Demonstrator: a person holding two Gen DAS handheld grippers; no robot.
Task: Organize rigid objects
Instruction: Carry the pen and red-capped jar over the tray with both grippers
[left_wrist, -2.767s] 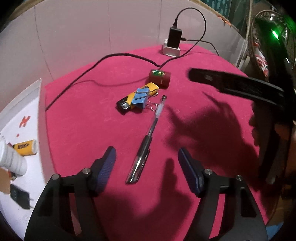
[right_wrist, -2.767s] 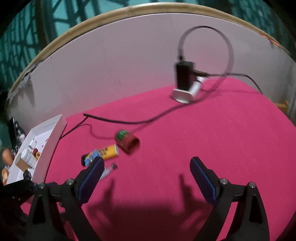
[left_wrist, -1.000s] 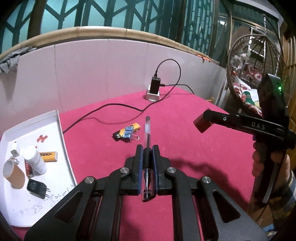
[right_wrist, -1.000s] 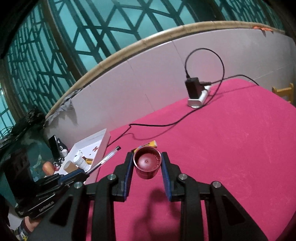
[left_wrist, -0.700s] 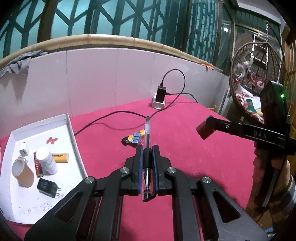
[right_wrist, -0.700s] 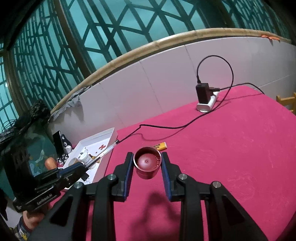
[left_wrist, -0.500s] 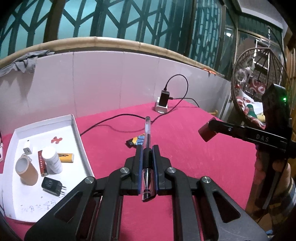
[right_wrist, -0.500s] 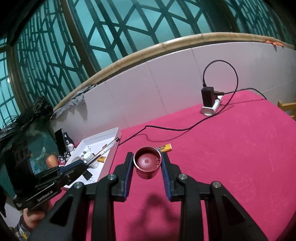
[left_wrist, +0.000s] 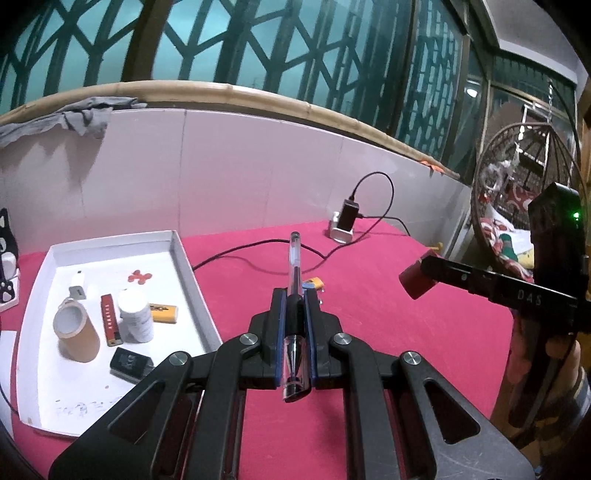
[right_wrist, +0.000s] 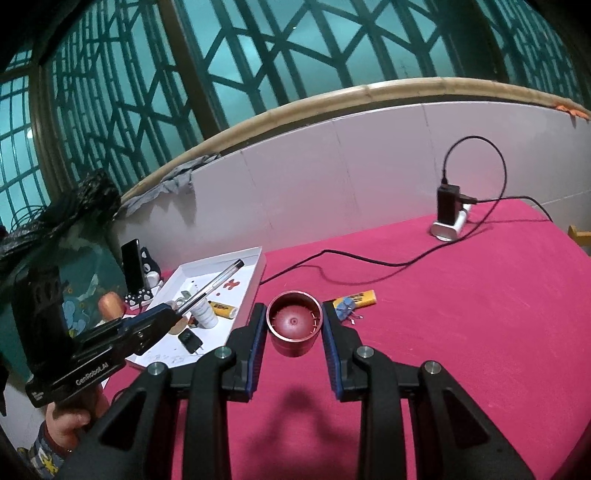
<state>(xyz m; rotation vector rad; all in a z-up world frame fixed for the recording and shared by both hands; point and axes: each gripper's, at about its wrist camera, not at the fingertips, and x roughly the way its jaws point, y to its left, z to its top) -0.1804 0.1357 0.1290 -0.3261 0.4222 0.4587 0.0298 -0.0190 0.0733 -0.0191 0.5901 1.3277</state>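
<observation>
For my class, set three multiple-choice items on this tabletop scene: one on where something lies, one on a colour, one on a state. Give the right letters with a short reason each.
1. Where does the yellow lighter with the blue clip lie?
A. in the white tray
B. on the red cloth
C. in the left claw

2. What colour is the cap held in the right claw?
A. dark red
B. green
C. white

3. How is the pen held?
A. lying loose on the cloth
B. standing in the tray
C. clamped in the shut left claw

Answers:
1 B: the yellow lighter rests on the red cloth, outside the white tray.
2 A: the cap between the pads of the right claw is dark red.
3 C: the left claw grips the pen, lifted off the cloth.
</observation>
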